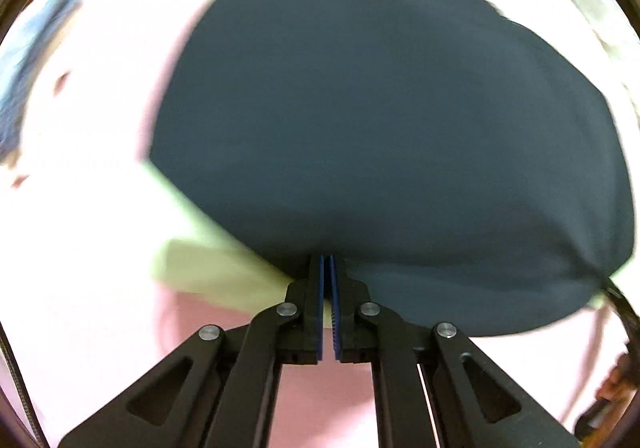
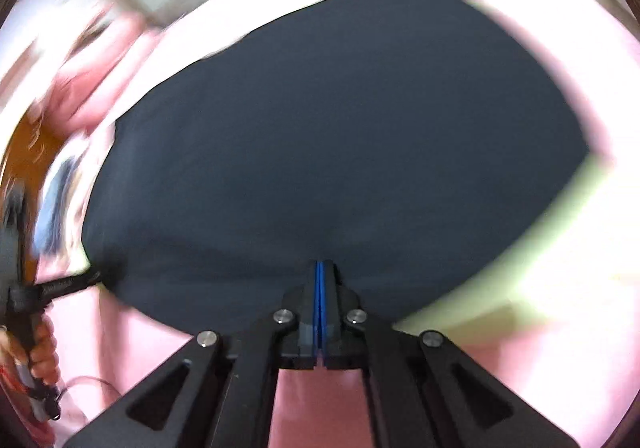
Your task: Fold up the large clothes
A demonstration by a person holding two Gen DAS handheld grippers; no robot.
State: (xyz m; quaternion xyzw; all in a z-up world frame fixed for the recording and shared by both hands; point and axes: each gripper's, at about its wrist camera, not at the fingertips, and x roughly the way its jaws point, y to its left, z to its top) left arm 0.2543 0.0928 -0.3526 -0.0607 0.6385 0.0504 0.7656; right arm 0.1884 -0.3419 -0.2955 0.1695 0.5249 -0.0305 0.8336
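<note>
A large dark navy garment (image 1: pixel 380 119) lies spread flat on a pink sheet (image 1: pixel 80 288). My left gripper (image 1: pixel 327 260) points down at the garment's near edge with its blue pads pressed together on the fabric there. In the right wrist view the same garment (image 2: pixel 340 127) fills the middle. My right gripper (image 2: pixel 320 264) is shut on its near edge, and faint creases run up from the tips. The left gripper's black finger (image 2: pixel 76 283) reaches the garment's left corner in that view.
A pale green strip (image 1: pixel 208 264) shows from under the garment's near side, also pale green (image 2: pixel 520 248) in the right wrist view. A blue cloth (image 1: pixel 24 67) lies at the far left. A person's hand (image 2: pixel 40 356) holds the left tool. Both views are motion-blurred.
</note>
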